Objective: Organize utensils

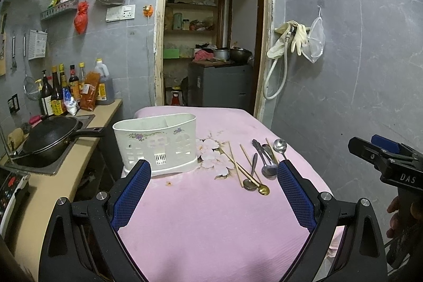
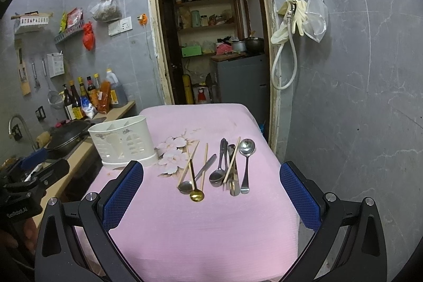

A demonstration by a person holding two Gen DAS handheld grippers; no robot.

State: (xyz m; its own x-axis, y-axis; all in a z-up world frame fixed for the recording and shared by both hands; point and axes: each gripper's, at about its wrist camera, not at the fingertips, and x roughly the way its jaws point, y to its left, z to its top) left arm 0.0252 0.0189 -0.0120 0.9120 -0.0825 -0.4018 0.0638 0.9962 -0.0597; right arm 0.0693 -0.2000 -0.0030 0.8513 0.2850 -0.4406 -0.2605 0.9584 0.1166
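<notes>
A white plastic utensil holder (image 1: 156, 143) (image 2: 124, 142) with a flower print stands on the pink tablecloth (image 1: 206, 216) (image 2: 201, 223), left of centre. To its right lie loose utensils: several steel spoons (image 2: 216, 175) (image 1: 268, 168), a gold spoon (image 2: 197, 195) (image 1: 263, 189), a round ladle spoon (image 2: 247, 147) (image 1: 279, 145), a knife (image 2: 206, 167) and wooden chopsticks (image 2: 232, 160) (image 1: 235, 163). My left gripper (image 1: 214, 171) is open above the near cloth, nothing between its blue pads. My right gripper (image 2: 211, 173) is open too, short of the utensils.
A kitchen counter (image 1: 87, 139) runs along the left with a black wok (image 1: 53, 135), sauce bottles (image 1: 63, 91) and a sink. A doorway (image 1: 211, 44) opens behind the table. A hose and gloves (image 2: 293, 15) hang on the right wall.
</notes>
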